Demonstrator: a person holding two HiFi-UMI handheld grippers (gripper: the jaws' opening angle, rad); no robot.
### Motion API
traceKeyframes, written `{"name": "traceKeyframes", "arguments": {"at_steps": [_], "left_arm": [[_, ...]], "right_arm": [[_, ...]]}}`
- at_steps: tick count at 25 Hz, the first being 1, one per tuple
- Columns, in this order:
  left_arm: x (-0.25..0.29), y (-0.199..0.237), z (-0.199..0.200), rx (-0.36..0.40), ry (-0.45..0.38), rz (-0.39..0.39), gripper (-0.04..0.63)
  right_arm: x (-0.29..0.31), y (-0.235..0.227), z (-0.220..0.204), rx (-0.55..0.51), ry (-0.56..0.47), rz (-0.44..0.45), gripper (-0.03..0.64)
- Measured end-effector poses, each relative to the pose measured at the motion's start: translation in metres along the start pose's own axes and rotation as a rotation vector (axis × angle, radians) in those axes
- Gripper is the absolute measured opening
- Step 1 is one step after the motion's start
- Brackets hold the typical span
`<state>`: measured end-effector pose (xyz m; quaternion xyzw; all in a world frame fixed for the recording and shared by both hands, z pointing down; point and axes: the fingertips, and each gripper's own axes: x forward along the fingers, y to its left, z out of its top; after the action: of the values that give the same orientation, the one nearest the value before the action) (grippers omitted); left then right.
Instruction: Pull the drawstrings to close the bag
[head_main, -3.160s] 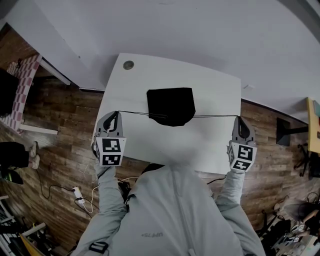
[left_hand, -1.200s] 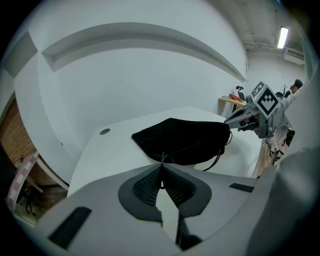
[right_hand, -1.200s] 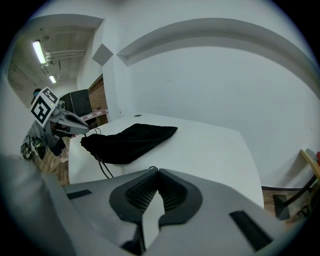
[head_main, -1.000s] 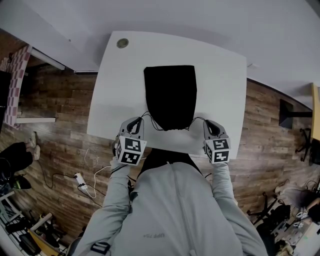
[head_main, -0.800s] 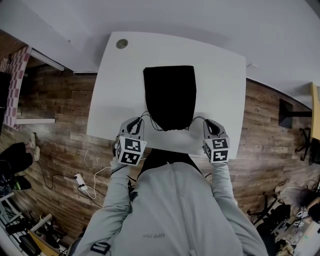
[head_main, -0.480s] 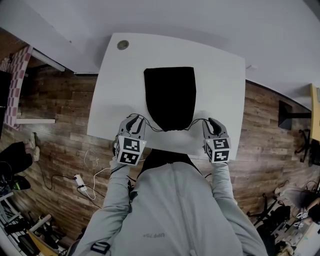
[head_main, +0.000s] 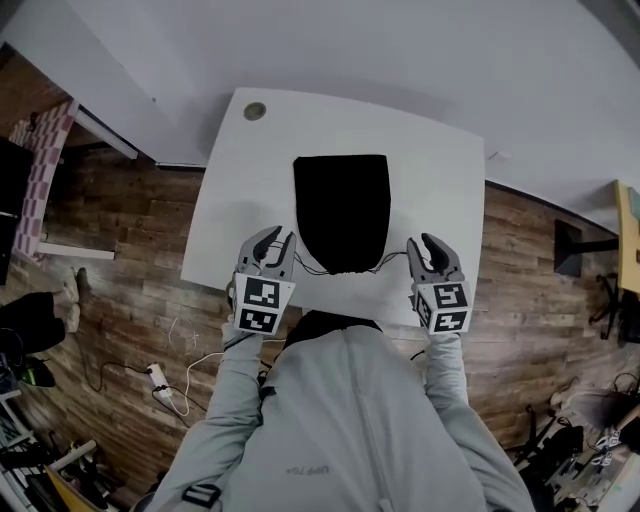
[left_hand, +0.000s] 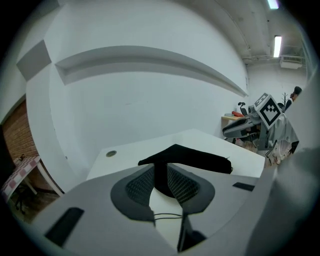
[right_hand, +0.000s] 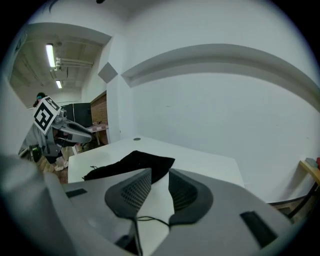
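Note:
A black drawstring bag lies flat on the white table, its gathered mouth toward me. Thin black cords trail slack from the mouth to both sides. My left gripper hovers just left of the mouth and my right gripper just right of it. Both have just been opening their jaws. In the left gripper view the left gripper stands parted, a loose cord crossing the gap unpressed, the bag beyond. The right gripper is likewise parted over its cord, with the bag ahead.
A round cable hole sits in the table's far left corner. The table's near edge runs right under both grippers. White walls close off the far side. Wood floor with cables and a power strip lies to the left.
Both grippers, shut on the cords beside the bag's mouth a second ago, have opened and lifted slightly. The cords have dropped slack onto the table. The bag has stayed put.

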<state>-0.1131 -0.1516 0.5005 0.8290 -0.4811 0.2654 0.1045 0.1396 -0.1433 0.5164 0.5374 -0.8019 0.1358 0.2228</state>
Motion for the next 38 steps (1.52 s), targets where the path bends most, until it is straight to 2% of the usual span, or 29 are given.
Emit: {"name": "traceKeyframes", "arguments": {"at_steps": [9, 17, 20, 27, 32, 38], "left_arm": [[-0.019, 0.005, 0.063, -0.052, -0.172, 0.013, 0.084], [-0.045, 0.003, 0.109, -0.058, -0.304, 0.013, 0.083], [-0.053, 0.003, 0.118, -0.069, -0.339, 0.015, 0.071], [-0.066, -0.001, 0.123, -0.100, -0.385, -0.001, 0.029], [-0.068, -0.007, 0.122, -0.081, -0.392, 0.011, 0.025], [-0.068, -0.007, 0.115, -0.094, -0.373, 0.030, 0.025]], "right_arm": [[-0.020, -0.003, 0.077, -0.024, -0.189, -0.010, 0.095], [-0.038, -0.002, 0.112, -0.046, -0.288, -0.018, 0.095], [-0.048, -0.002, 0.121, -0.052, -0.324, -0.023, 0.077], [-0.063, 0.001, 0.137, -0.047, -0.384, -0.016, 0.029], [-0.064, 0.004, 0.133, -0.039, -0.375, 0.001, 0.021], [-0.066, 0.004, 0.129, -0.064, -0.358, 0.002, 0.021]]}}
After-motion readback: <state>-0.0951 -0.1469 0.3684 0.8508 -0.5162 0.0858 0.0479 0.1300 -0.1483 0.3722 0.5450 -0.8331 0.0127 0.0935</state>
